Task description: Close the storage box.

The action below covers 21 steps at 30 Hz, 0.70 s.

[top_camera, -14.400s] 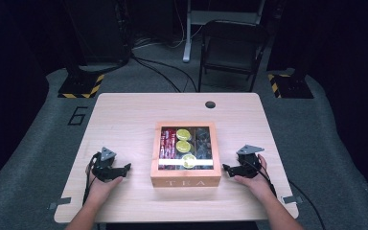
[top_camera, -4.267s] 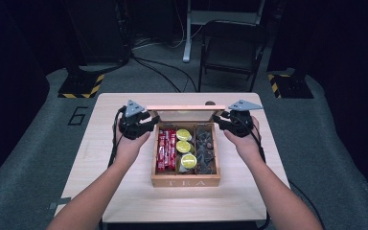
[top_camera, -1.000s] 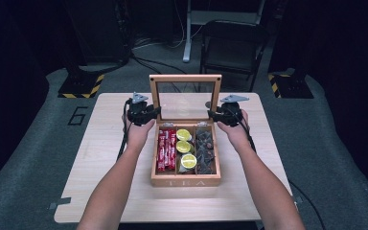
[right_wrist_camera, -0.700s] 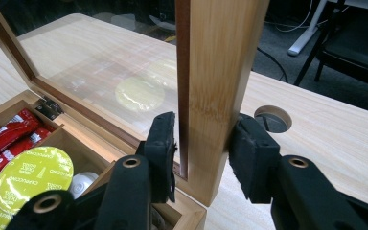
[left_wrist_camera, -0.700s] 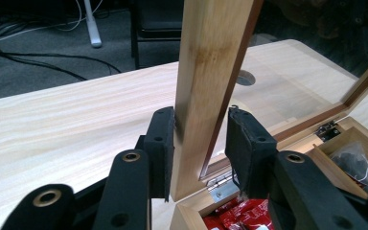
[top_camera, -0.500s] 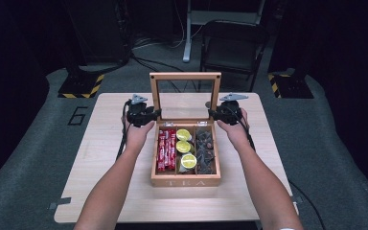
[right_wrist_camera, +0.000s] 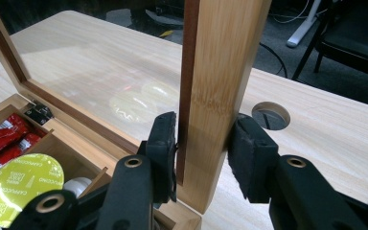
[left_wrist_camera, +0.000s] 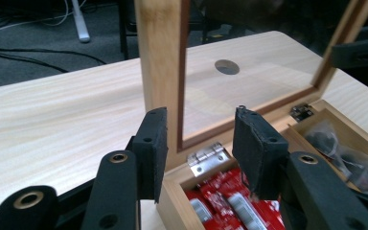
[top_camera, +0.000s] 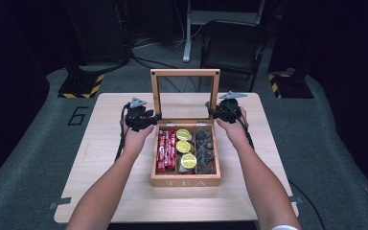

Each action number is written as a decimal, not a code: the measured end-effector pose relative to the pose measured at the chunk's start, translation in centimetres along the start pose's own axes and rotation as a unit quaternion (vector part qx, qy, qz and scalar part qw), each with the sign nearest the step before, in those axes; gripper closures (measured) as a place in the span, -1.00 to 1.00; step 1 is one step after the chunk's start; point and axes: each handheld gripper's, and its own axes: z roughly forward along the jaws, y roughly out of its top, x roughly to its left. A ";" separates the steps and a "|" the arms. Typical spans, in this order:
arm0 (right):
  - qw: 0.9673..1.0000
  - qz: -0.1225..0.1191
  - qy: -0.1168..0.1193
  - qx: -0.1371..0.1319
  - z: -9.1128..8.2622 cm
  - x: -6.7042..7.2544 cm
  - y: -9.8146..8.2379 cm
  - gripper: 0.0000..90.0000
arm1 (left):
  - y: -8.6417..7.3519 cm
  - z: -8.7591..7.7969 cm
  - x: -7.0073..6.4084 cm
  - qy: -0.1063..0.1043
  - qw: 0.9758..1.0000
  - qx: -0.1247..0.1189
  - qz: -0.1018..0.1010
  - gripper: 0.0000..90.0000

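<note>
A wooden tea box sits mid-table with its glass-paned lid standing upright. Inside lie red sachets, yellow-green capsules and dark packets. My left gripper is at the lid's left frame post. Its jaws have just been opening, and the post stands between the pads with a gap on the glass side. My right gripper is shut on the lid's right frame post, both pads pressing the wood.
A round cable hole lies in the table just behind the lid. A dark folding chair stands beyond the far edge. Bare tabletop lies left and right of the box.
The lid was shut at first and half raised a few seconds ago; it stands upright through the last second. Both hands have hardly moved since then.
</note>
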 end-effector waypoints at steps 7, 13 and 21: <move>1.000 0.008 -0.001 0.002 0.5 -0.3 0.1 0.39 | -1.2 -1.2 0.0 0.004 1.000 0.008 -0.002 0.17; 1.000 0.014 -0.004 0.003 0.8 -0.4 0.1 0.39 | -2.1 -2.0 -0.4 0.003 1.000 0.016 0.004 0.16; 1.000 0.015 -0.004 0.004 1.0 -0.4 0.1 0.38 | -3.1 -2.8 -1.7 -0.009 0.999 0.031 0.028 0.14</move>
